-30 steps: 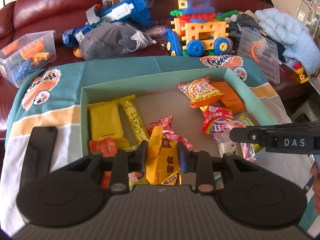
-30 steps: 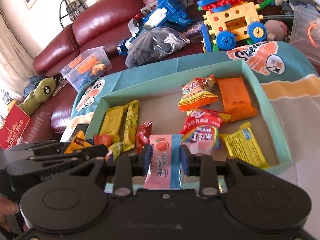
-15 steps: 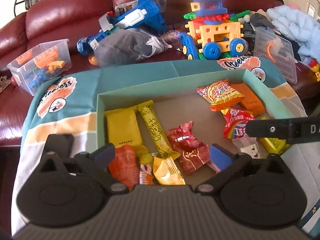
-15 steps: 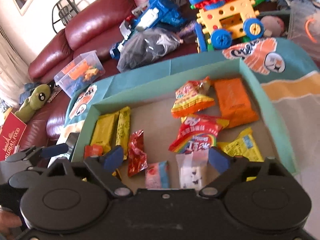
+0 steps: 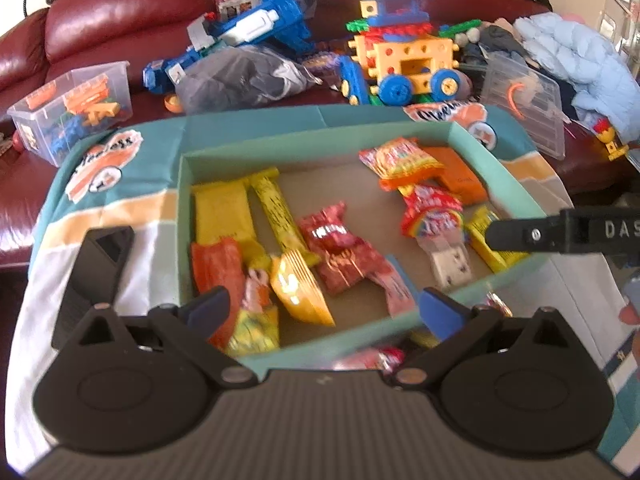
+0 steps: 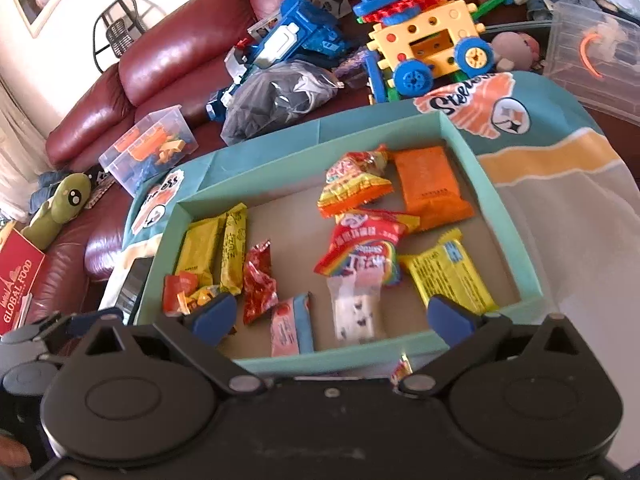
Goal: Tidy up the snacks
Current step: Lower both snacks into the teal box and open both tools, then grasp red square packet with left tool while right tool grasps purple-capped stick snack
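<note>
Right wrist: bare floor mid-box (image 6: 500,216).

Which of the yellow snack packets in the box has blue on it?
The yellow packet with blue patches, lying alone in the box's near right corner. The two plain yellow bars lie side by side at the left.

The left tongs (image 5: 322,312) are matte black, with round disc housings, silver pivot screws and blue pads (image 5: 442,312). The right tongs (image 6: 332,316) match them. White letters "DAS" mark one black finger (image 5: 560,232).
</note>
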The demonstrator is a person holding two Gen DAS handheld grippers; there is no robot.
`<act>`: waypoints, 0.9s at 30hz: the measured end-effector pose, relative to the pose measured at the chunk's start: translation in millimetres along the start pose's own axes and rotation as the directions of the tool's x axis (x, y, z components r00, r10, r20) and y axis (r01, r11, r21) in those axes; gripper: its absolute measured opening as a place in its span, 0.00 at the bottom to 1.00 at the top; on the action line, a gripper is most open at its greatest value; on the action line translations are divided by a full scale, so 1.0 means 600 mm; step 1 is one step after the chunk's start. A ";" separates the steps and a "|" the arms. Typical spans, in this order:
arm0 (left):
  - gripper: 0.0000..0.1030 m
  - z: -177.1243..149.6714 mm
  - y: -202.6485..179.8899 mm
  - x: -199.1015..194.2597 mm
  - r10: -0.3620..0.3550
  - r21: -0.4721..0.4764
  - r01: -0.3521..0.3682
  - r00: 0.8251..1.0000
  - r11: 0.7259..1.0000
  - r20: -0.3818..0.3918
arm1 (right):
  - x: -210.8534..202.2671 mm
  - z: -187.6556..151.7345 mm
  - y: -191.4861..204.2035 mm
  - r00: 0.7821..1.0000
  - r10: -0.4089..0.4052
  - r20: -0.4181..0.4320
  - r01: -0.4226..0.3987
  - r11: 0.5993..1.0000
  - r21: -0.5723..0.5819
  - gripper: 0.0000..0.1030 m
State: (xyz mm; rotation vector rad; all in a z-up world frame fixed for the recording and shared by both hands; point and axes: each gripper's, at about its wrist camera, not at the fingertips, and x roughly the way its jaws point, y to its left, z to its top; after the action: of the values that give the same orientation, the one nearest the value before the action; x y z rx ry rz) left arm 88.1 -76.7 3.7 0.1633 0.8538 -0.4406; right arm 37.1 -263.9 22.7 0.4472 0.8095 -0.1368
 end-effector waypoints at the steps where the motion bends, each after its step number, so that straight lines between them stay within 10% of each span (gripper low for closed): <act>1: 1.00 -0.007 -0.003 -0.002 -0.006 -0.001 0.006 1.000 1.000 -0.006 | -0.004 -0.006 -0.003 1.000 -0.002 -0.001 0.002 1.000 0.003 1.00; 10: 1.00 -0.076 -0.026 0.024 -0.004 0.006 0.005 0.994 1.000 -0.112 | -0.015 -0.056 -0.020 0.999 -0.013 -0.032 0.014 0.999 0.046 0.98; 19: 1.00 -0.082 -0.058 0.076 -0.011 -0.015 0.009 0.986 1.000 -0.168 | -0.007 -0.077 -0.002 0.997 0.051 -0.063 -0.048 0.997 0.053 0.41; 27: 1.00 -0.086 -0.032 0.096 -0.004 -0.044 -0.004 0.984 0.999 -0.181 | 0.032 -0.093 0.012 0.982 0.109 -0.155 -0.096 0.992 0.087 0.35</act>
State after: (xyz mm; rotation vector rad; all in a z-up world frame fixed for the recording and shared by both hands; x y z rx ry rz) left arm 76.9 -95.7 -72.9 0.1645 1.0410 -0.4112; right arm 15.2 -232.0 -22.1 0.5796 0.9383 -0.0376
